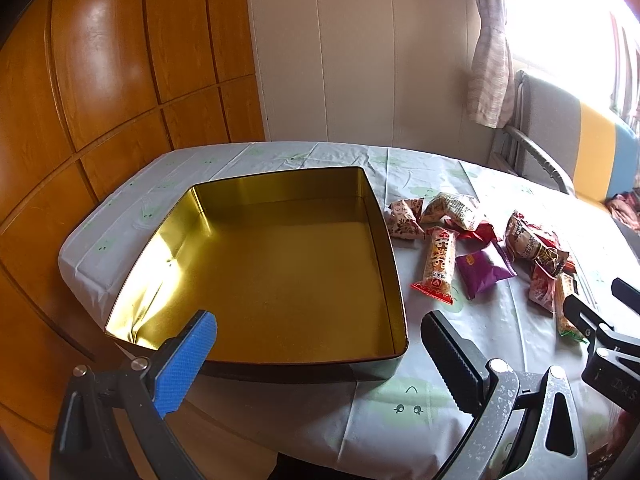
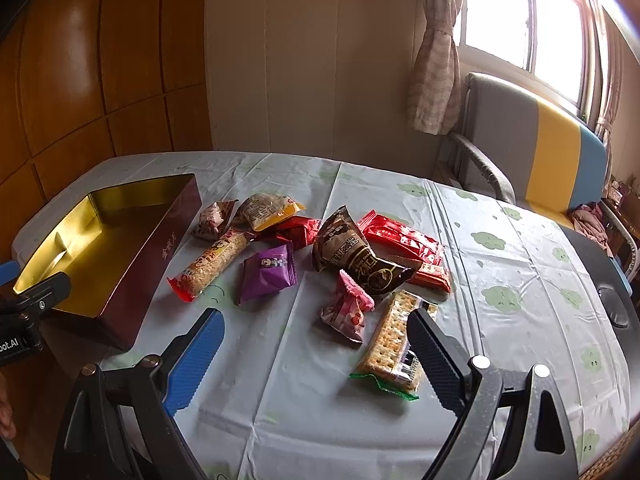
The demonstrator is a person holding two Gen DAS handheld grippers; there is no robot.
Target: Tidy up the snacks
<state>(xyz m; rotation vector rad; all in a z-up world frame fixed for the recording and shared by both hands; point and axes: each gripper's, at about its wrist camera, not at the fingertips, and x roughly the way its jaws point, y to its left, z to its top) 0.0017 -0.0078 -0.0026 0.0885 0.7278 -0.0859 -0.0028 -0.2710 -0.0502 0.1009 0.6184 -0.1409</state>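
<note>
Left claw (image 1: 318, 334), jaws wide and empty, hovers over the near edge of the open gold-lined tin (image 1: 280, 256). Right claw (image 2: 316, 330), equally wide and empty, hangs above the counter (image 2: 520, 248), the cracker pack (image 2: 390, 340) just beside its dark finger, other snacks beyond.

From the left wrist, the right hand-held gripper (image 1: 600, 304) hides the cracker pack's (image 1: 565, 312) near end. From the right wrist, the tin (image 2: 132, 264) is partly covered by the left hand-held gripper (image 2: 24, 296), itself cut off at the edge. Wrapper print is too small to read.
</note>
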